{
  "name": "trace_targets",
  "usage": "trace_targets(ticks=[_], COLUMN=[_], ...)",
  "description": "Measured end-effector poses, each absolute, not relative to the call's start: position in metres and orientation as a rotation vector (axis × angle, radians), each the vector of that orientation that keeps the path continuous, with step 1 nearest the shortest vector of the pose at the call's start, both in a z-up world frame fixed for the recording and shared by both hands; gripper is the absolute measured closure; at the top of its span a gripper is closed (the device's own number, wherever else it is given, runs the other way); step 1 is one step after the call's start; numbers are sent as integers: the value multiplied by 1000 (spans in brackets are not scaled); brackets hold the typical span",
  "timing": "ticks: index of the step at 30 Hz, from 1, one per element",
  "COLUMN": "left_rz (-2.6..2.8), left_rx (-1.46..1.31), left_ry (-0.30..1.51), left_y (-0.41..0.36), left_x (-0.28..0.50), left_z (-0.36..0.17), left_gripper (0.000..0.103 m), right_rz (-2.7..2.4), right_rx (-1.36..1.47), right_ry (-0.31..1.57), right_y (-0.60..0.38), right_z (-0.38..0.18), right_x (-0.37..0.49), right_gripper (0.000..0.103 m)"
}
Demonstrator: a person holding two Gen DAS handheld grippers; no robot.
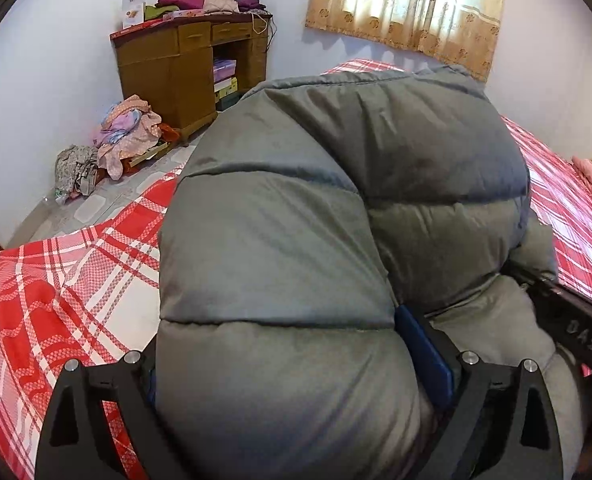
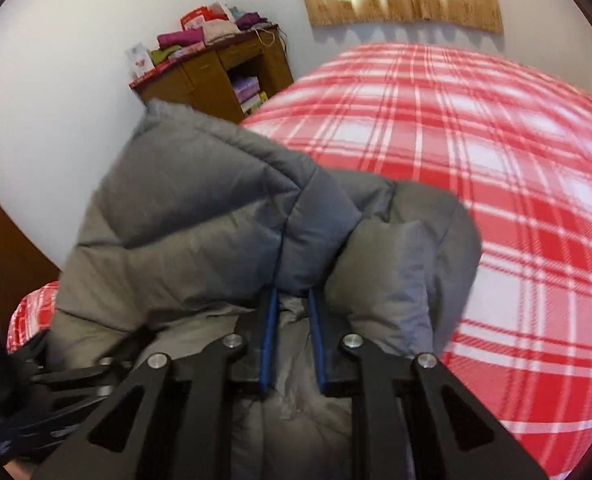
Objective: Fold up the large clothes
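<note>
1. A grey quilted puffer jacket [image 1: 336, 208] is held bunched up above a bed covered by a red-and-white plaid bedsheet [image 1: 55, 288]; in the right wrist view the jacket [image 2: 199, 216] is seen lifted over the near edge of the sheet [image 2: 496, 160].
2. The left gripper [image 1: 296, 344] is spread wide around a thick padded section of the jacket, which is pressed between its blue-padded fingers [image 1: 424, 352].
3. The right gripper [image 2: 291, 300] is pinched on a narrow fold of the jacket, its blue pads [image 2: 269, 336] close together with fabric between them.
4. Part of the right gripper's black body is seen at the right edge of the left wrist view, touching the jacket.
5. A wooden desk [image 1: 167, 68] stands against the white wall beyond the bed, with folded clothes [image 1: 183, 0] stacked on top.
6. A loose clothes heap [image 1: 127, 132] lies on the tiled floor beside the desk.
7. A patterned beige curtain [image 1: 408, 0] hangs over a lit window behind the bed.
</note>
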State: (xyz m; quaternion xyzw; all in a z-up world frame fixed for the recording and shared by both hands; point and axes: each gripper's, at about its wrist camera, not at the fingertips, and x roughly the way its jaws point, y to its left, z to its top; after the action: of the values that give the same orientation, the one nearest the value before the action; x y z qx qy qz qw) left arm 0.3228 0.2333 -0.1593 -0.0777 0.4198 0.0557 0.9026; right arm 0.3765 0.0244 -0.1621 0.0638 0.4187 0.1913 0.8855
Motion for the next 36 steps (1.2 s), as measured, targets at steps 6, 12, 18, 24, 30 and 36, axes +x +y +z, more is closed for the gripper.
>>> trace_targets(ticks=[6, 12, 18, 24, 30, 36], left_rz=[135, 161, 178, 172, 191, 215], left_rx=[-194, -172, -152, -163, -213, -68], left_ry=[888, 876, 876, 861, 903, 846], left_y=[239, 233, 230, 229, 231, 202], left_x=[331, 332, 329, 316, 285, 233], left_z=[-164, -167, -169, -164, -145, -112], left_gripper=[4, 2, 1, 1, 1, 1], right_rz=[399, 400, 369, 350, 323, 303], right_rx=[130, 126, 60, 46, 91, 148], right_ry=[884, 883, 888, 850, 749, 725], right_y=[24, 23, 29, 14, -14, -36], right_z=[-178, -181, -176, -153, -125, -110], right_x=[387, 386, 378, 339, 276, 227], right_gripper=[86, 87, 86, 68, 38, 38])
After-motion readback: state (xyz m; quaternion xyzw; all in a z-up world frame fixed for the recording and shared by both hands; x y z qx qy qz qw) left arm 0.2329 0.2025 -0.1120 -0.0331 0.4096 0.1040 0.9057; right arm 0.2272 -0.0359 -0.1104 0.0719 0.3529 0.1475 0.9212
